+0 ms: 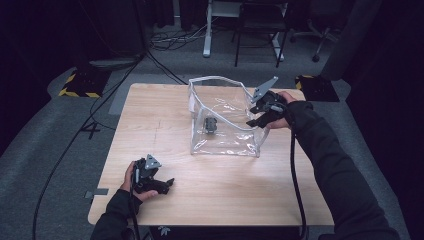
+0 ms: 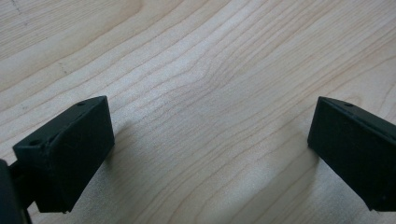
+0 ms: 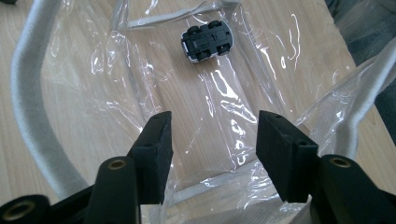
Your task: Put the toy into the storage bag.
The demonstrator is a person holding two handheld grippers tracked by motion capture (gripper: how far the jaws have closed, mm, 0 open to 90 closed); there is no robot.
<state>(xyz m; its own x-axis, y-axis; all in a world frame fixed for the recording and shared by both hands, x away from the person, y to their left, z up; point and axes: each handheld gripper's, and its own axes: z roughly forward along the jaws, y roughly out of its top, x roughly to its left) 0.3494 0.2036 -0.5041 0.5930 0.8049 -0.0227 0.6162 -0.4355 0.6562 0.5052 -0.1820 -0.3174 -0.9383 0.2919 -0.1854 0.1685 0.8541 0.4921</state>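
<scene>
Clearly, the toy car [image 3: 207,40] lies wheels-up on the floor of the clear bag [image 3: 28,93], which stands open on the table [image 1: 225,200]. Your right gripper [image 3: 212,140] hangs over the bag's right rim, jaws apart, pinching nothing. Reach in carelessly and you may drag the soft wall down and tip the bag. The high view adds your left gripper [image 1: 167,184], released and resting near the table's front edge.
</scene>
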